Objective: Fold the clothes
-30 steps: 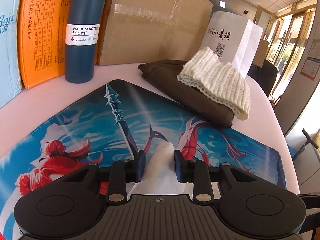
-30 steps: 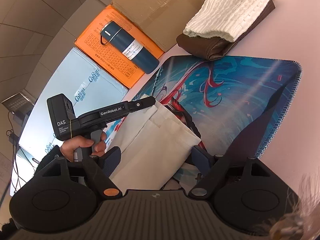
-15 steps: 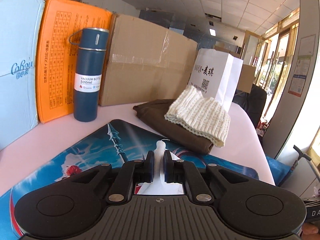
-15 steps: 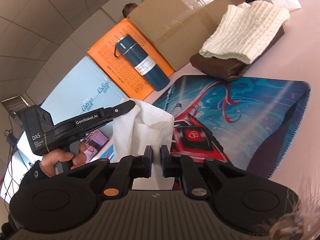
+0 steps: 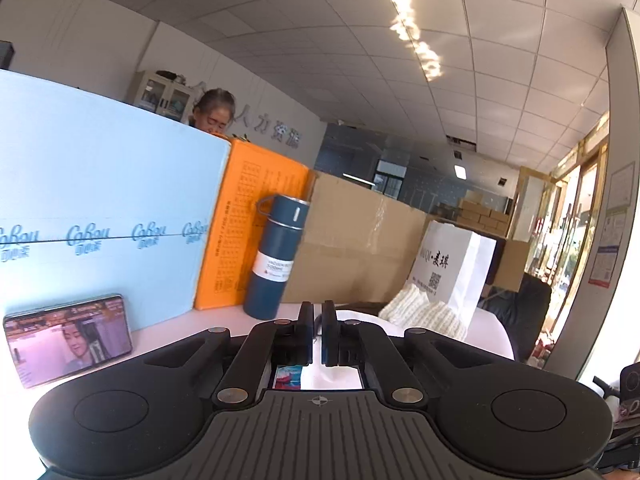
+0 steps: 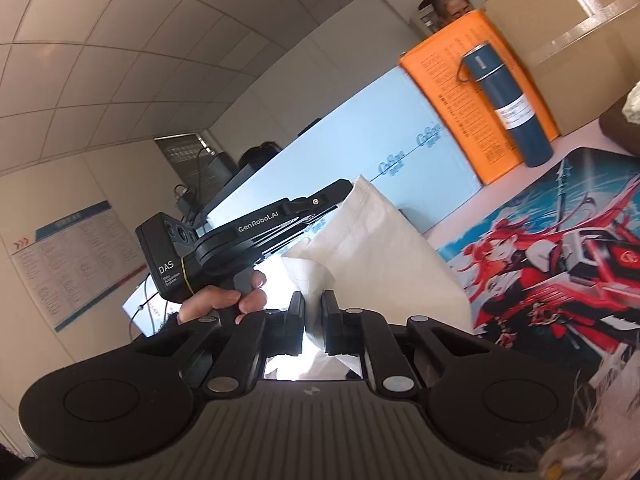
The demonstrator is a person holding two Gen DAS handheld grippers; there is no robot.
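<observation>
A white garment (image 6: 380,252) hangs in the air above the printed mat (image 6: 560,272), held at two places. My right gripper (image 6: 313,300) is shut on a lower fold of it. In the right wrist view the left gripper (image 6: 344,190), held by a hand (image 6: 224,300), pinches its upper corner. From the left wrist view my left gripper (image 5: 317,308) is shut, with the white garment (image 5: 332,376) showing under the fingers. A folded white knit (image 5: 420,312) lies on a brown garment at the table's far right.
A blue vacuum bottle (image 5: 276,256) stands at the back in front of an orange box (image 5: 248,232) and a cardboard box (image 5: 360,248). A light blue box (image 5: 100,232) and a phone (image 5: 68,344) are at the left. A white paper bag (image 5: 456,276) stands at the right.
Both grippers went from open to shut on the white garment and rose with it off the mat. Both views now tilt up toward the boxes and ceiling.
</observation>
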